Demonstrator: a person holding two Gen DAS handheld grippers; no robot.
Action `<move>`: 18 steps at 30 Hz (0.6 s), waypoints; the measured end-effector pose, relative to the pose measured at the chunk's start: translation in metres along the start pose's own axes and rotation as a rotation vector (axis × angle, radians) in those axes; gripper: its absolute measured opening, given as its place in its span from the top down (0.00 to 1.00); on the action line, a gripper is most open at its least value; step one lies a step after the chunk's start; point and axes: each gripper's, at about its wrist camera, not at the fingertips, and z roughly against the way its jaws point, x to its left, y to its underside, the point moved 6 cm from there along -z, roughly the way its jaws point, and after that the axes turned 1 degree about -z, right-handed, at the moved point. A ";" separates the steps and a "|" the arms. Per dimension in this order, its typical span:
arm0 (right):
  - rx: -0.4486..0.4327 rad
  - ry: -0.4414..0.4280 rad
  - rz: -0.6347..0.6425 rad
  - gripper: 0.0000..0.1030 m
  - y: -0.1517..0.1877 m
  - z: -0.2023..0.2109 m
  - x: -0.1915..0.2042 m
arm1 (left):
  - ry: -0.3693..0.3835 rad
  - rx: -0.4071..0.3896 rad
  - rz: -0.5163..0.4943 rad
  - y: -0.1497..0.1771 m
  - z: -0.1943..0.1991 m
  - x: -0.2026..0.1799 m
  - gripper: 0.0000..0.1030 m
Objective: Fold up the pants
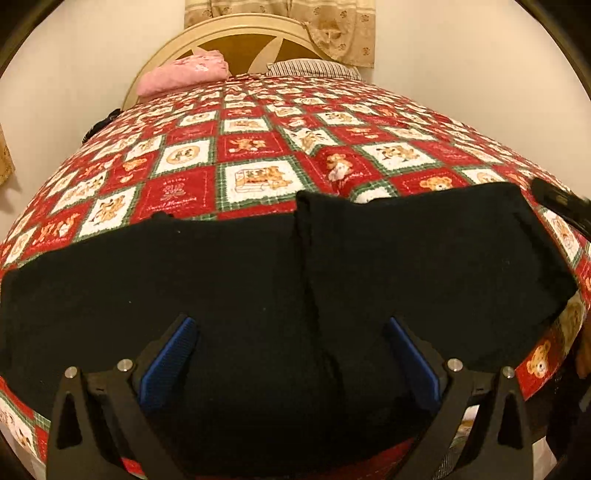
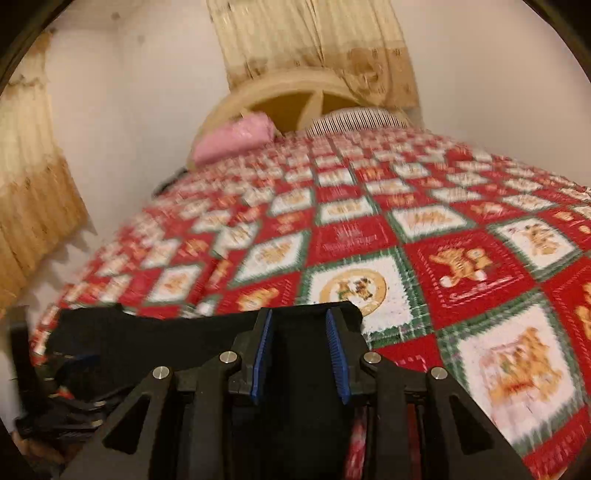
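Observation:
Black pants (image 1: 221,266) lie across the near end of the bed, with a fold ridge running down the middle. My left gripper (image 1: 290,323) hovers over them near the front edge, its blue pads (image 1: 170,362) wide apart and nothing pinched. My right gripper (image 2: 298,314) is shut on the pants (image 2: 147,339) at their far right corner, with black cloth filling the narrow gap between its blue pads (image 2: 263,350). In the left wrist view the right gripper (image 1: 561,206) shows as a blurred dark shape at that corner.
A red, white and green teddy-bear quilt (image 1: 258,147) covers the bed (image 2: 369,240). A folded pink cloth (image 1: 184,74) and a striped pillow (image 1: 314,68) sit by the rounded headboard (image 1: 236,33). Beige curtains (image 2: 33,177) hang on the walls.

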 end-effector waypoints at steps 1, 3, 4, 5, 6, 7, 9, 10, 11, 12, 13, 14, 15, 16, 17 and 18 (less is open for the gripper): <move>0.003 -0.008 0.019 0.70 0.004 0.008 0.004 | -0.003 -0.001 -0.003 0.000 0.000 -0.002 0.00; 0.031 -0.037 0.032 0.70 0.020 0.019 0.011 | -0.005 -0.005 -0.004 0.001 0.000 -0.003 0.00; 0.059 -0.053 0.025 0.70 0.030 0.020 0.012 | -0.005 -0.007 -0.003 0.000 -0.002 -0.003 0.00; 0.081 -0.060 0.019 0.70 0.037 0.019 0.012 | -0.006 -0.008 -0.002 0.000 -0.002 -0.003 0.00; 0.122 -0.061 0.015 0.70 0.051 0.015 0.011 | -0.007 -0.008 -0.003 -0.001 -0.002 -0.003 0.00; 0.134 -0.058 0.021 0.70 0.060 0.013 0.009 | -0.007 -0.007 -0.004 -0.001 -0.004 -0.002 0.00; 0.107 -0.052 0.033 0.70 0.063 0.014 0.010 | -0.007 -0.005 -0.004 -0.001 -0.003 -0.002 0.00; 0.108 -0.045 0.030 0.70 0.063 0.014 0.011 | -0.007 -0.004 -0.002 -0.001 -0.003 -0.002 0.00; 0.114 -0.034 0.028 0.70 0.063 0.012 0.011 | -0.006 -0.003 -0.001 -0.001 -0.003 -0.002 0.00; 0.117 -0.023 0.034 0.69 0.062 0.010 0.013 | -0.007 -0.003 -0.001 -0.001 -0.003 -0.002 0.00; 0.118 -0.015 0.047 0.69 0.063 0.010 0.014 | -0.010 -0.003 -0.002 -0.001 -0.003 -0.002 0.00; 0.116 -0.012 0.053 0.69 0.064 0.010 0.014 | -0.012 -0.005 -0.002 -0.001 -0.003 -0.003 0.00; 0.111 -0.011 0.056 0.69 0.065 0.010 0.014 | -0.013 -0.007 -0.001 -0.001 -0.003 -0.002 0.00; 0.108 -0.012 0.052 0.69 0.065 0.011 0.013 | -0.014 -0.009 -0.001 0.000 -0.003 -0.002 0.00; 0.106 -0.013 0.041 0.69 0.066 0.010 0.012 | -0.015 -0.011 0.000 0.000 -0.003 -0.002 0.00; 0.106 -0.015 0.026 0.69 0.065 0.011 0.010 | -0.015 -0.012 0.001 0.000 -0.003 -0.002 0.00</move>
